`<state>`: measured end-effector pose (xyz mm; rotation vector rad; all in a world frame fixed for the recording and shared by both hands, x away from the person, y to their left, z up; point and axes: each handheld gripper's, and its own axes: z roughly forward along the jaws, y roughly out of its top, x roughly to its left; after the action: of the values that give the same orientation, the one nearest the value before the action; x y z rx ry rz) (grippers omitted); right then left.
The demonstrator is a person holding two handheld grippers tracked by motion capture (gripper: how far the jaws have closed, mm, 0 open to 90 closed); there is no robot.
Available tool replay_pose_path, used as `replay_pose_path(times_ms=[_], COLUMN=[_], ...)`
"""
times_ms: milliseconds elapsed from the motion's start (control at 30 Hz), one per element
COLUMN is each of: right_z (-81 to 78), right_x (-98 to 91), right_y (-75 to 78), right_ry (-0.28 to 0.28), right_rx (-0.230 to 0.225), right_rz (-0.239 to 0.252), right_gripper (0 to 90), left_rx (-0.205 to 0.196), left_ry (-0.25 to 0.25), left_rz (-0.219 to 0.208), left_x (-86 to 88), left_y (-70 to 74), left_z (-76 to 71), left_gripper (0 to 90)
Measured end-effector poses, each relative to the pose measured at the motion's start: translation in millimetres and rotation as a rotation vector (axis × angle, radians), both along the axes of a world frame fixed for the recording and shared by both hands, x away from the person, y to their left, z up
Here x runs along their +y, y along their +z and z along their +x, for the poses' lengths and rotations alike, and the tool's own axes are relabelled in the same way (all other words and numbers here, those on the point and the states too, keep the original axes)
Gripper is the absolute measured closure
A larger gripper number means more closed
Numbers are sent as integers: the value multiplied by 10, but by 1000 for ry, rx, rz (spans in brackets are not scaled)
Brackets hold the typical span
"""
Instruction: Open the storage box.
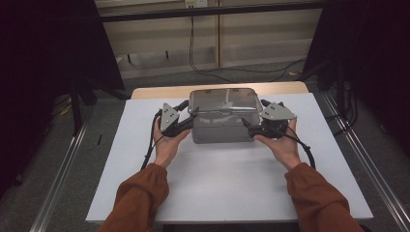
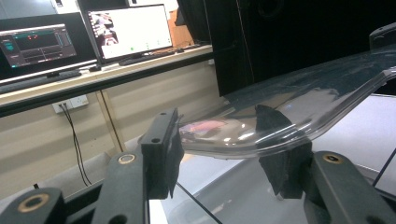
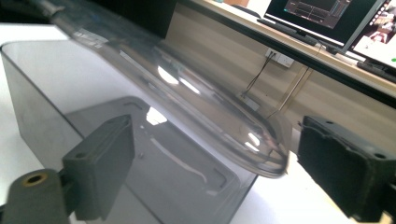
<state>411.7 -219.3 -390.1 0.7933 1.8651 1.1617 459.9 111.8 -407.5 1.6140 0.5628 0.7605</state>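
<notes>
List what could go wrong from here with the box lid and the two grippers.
1. The left gripper grips only the thin curved rim of the clear lid, so the slick plastic could slip out of its jaws.
2. The right gripper has its jaws open, the lid's corner between them and untouched; held on one side only, the lid may tilt or twist.
3. The grey box stands loose on the table and might shift or lift with the lid.

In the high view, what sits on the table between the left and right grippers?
A clear grey plastic box with its transparent lid lies between the left gripper and the right gripper, one at each end, in the high view.
</notes>
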Motion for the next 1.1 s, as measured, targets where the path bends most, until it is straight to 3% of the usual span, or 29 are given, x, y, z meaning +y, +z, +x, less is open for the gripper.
replay_pose_path(times_ms=[267,333,467,500,833,1100], right_z=[45,82,123,155,247,281], right_x=[-126,-148,-160,-176,-196,-202], right_y=[23,18,6,5,53,75], right_ry=[-1,3,4,3,12,21], right_rx=[-12,-17,-22,-24,-36,-55], right_rz=[45,55,55,75,132,143], right_gripper=[279,345,391,433,510,526], left_rx=[-1,11,11,6,13,22], left_ry=[1,-1,-4,-3,-4,-1], left_rz=[6,-15,-13,-10,-32,-50], left_x=[-1,-3,0,1,2,-7], left_y=[27,37,42,47,78,121], left_z=[5,18,23,26,58,116], left_gripper=[509,503,504,504,505,495])
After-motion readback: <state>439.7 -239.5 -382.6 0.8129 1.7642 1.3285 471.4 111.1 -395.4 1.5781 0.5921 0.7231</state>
